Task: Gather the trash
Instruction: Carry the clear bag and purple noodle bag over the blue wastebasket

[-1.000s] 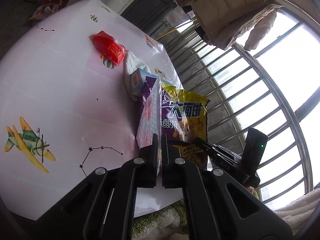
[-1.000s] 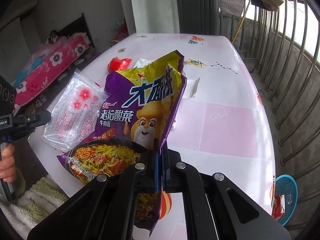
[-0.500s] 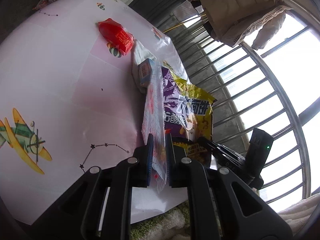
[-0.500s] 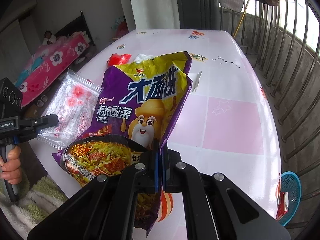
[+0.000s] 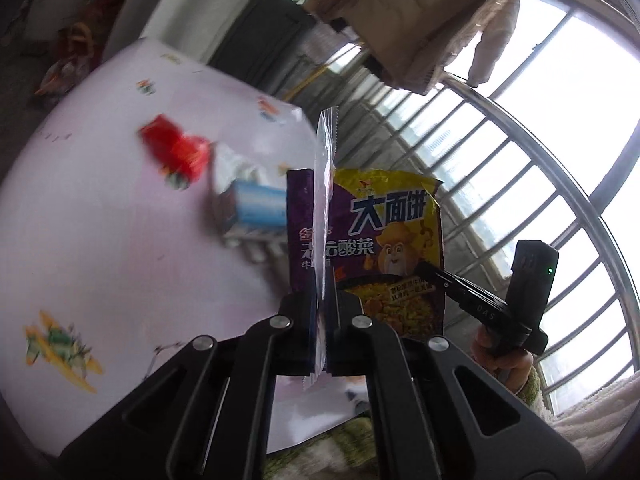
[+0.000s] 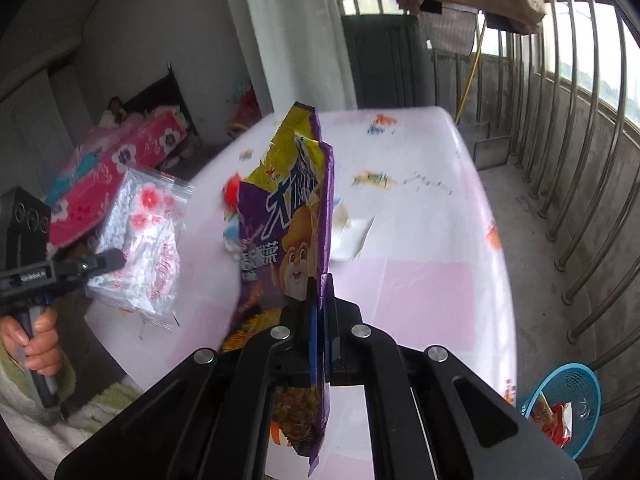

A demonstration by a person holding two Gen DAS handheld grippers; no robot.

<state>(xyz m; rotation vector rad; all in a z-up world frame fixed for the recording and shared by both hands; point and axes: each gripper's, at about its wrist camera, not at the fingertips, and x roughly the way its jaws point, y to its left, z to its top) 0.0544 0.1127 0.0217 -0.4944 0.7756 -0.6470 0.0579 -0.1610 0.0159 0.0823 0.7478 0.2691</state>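
Note:
My left gripper (image 5: pixel 320 300) is shut on a clear plastic bag with red flowers (image 5: pixel 325 184), seen edge-on; the right wrist view shows the bag (image 6: pixel 144 240) held up off the table edge. My right gripper (image 6: pixel 319 300) is shut on a purple and yellow noodle packet (image 6: pixel 292 216), held upright above the table; it also shows in the left wrist view (image 5: pixel 392 240). On the pink table (image 5: pixel 100 220) lie a red wrapper (image 5: pixel 176 152), a small blue box (image 5: pixel 256 204) and white paper (image 6: pixel 352 232).
A blue basket (image 6: pixel 568 404) holding wrappers stands on the floor at the lower right, beside the metal balcony railing (image 6: pixel 580 160). A bed with a pink flowered cover (image 6: pixel 120 160) is at the left. Clothes (image 5: pixel 420 28) hang above the railing.
Both grippers have lifted and tilted their bags upward, away from the table. The noodle packet has turned more edge-on in the right wrist view.

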